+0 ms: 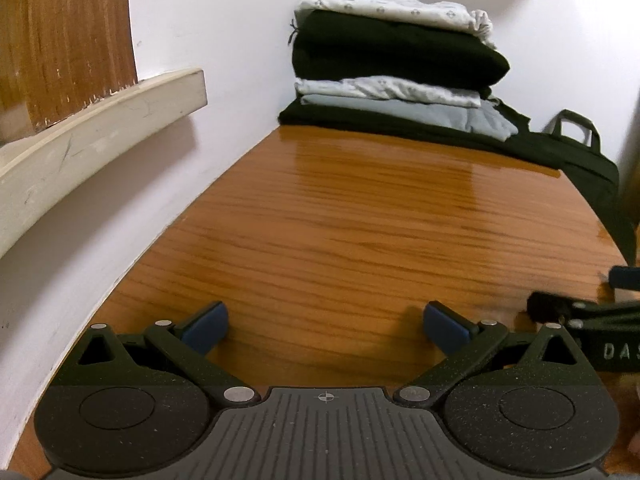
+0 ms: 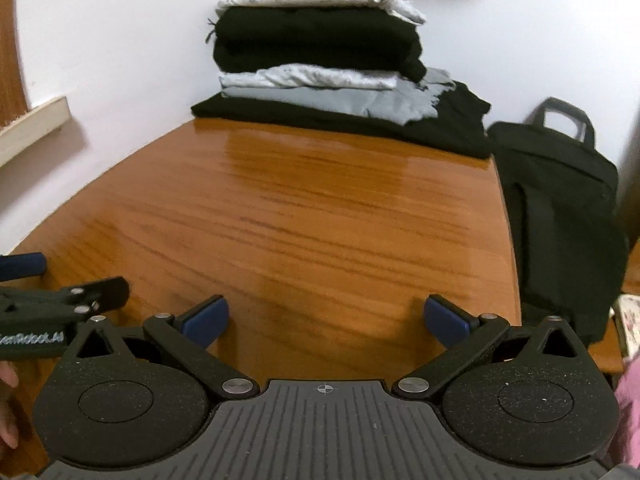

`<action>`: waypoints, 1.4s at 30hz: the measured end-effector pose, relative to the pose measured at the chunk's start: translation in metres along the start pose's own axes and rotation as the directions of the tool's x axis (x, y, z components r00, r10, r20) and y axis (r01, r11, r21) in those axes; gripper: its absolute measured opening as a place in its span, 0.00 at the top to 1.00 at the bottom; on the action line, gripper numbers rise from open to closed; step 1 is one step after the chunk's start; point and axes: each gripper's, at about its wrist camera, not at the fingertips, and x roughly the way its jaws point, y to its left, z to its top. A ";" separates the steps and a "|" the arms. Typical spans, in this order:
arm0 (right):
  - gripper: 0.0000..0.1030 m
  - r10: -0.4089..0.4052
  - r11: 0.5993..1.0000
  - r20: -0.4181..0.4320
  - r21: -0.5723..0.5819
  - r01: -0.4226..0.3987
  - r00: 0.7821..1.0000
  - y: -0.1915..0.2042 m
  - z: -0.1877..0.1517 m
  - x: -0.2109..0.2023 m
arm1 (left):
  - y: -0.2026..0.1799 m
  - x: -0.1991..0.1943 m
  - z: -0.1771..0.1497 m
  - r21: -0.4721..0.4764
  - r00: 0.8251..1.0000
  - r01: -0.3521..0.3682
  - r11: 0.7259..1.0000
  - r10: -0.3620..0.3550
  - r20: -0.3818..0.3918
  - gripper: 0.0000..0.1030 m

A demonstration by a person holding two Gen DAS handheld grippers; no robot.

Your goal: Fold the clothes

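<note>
A stack of folded clothes [image 1: 392, 56] [image 2: 320, 44] stands at the far end of the wooden table [image 1: 340, 220] [image 2: 300, 216], against the wall. White patterned pieces, black pieces and a grey-blue one lie in layers. My left gripper [image 1: 326, 326] hovers low over the near part of the table, open, with nothing between its blue pads. My right gripper [image 2: 326, 322] is beside it, open and empty too. Each gripper shows at the edge of the other's view: the right gripper [image 1: 592, 308] and the left gripper [image 2: 48, 304].
A black bag with a grey handle [image 2: 560, 200] [image 1: 588, 160] stands off the table's right edge. A cream ledge under a wooden panel [image 1: 100, 120] runs along the left wall. Pink cloth [image 2: 630, 412] and a floral item [image 2: 630, 320] sit at the right edge. A hand [image 2: 8, 400] shows at left.
</note>
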 end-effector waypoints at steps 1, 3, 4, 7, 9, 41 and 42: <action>0.00 -0.005 1.000 0.004 0.003 0.005 1.000 0.001 -0.001 -0.001 | 0.000 0.000 0.000 0.000 1.000 0.000 1.000 0.000 0.000 0.00; 0.00 -0.015 1.000 0.010 0.009 0.014 1.000 0.003 -0.004 -0.003 | 0.000 0.000 -0.001 0.000 1.000 0.001 1.000 -0.001 0.000 0.00; 0.00 -0.016 1.000 0.010 0.009 0.016 1.000 0.003 -0.003 -0.002 | 0.000 0.000 -0.001 0.000 1.000 0.001 1.000 -0.001 0.001 0.00; 0.00 -0.014 1.000 0.009 0.008 0.014 1.000 0.002 -0.002 -0.001 | 0.001 0.000 -0.001 0.000 1.000 0.001 1.000 -0.001 0.001 0.00; 0.00 -0.016 1.000 0.008 0.009 0.016 1.000 0.001 -0.001 -0.001 | 0.001 0.000 -0.001 0.000 1.000 0.002 1.000 -0.002 0.001 0.00; 0.00 -0.017 1.000 0.007 0.016 0.017 1.000 0.000 0.000 0.000 | 0.003 0.000 -0.002 0.001 1.000 0.004 1.000 -0.004 0.002 0.00; 0.00 -0.017 1.000 0.007 0.016 0.017 1.000 0.000 -0.001 0.000 | 0.003 0.000 -0.002 0.001 1.000 0.005 1.000 -0.005 0.002 0.00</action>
